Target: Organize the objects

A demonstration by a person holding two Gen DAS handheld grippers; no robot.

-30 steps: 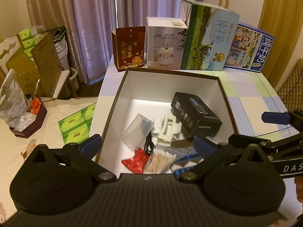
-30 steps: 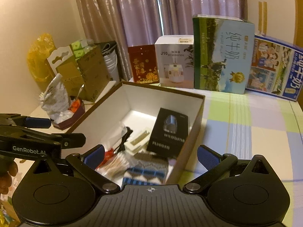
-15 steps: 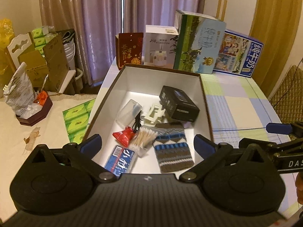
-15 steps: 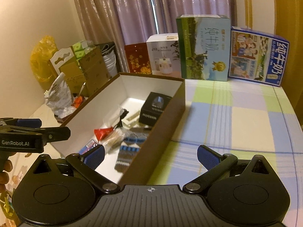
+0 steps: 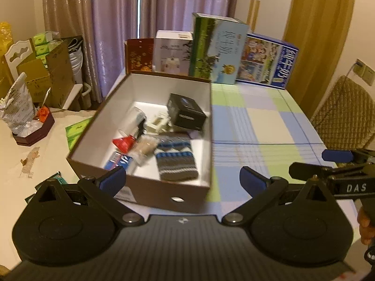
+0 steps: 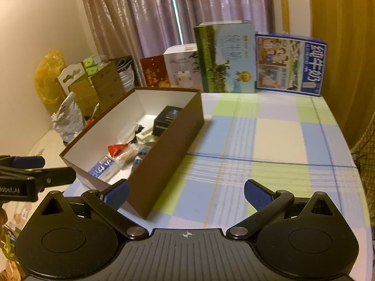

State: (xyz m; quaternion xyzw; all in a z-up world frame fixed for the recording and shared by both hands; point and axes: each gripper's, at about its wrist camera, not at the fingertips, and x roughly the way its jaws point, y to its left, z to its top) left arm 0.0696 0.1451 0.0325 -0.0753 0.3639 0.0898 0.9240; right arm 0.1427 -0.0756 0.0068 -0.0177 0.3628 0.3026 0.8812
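Brown box (image 5: 150, 187) sat on the checked counter (image 5: 257, 126) holding the small items, both grippers (image 5: 182, 180) (image 6: 186, 192) empty with jaws spread wide; scene fits sorting done or pending.

"DAS" on right tongs (image 5: 337, 164)

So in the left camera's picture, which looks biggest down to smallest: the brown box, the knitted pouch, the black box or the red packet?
1. Brown box
2. Knitted pouch and black box: look alike
3. Red packet
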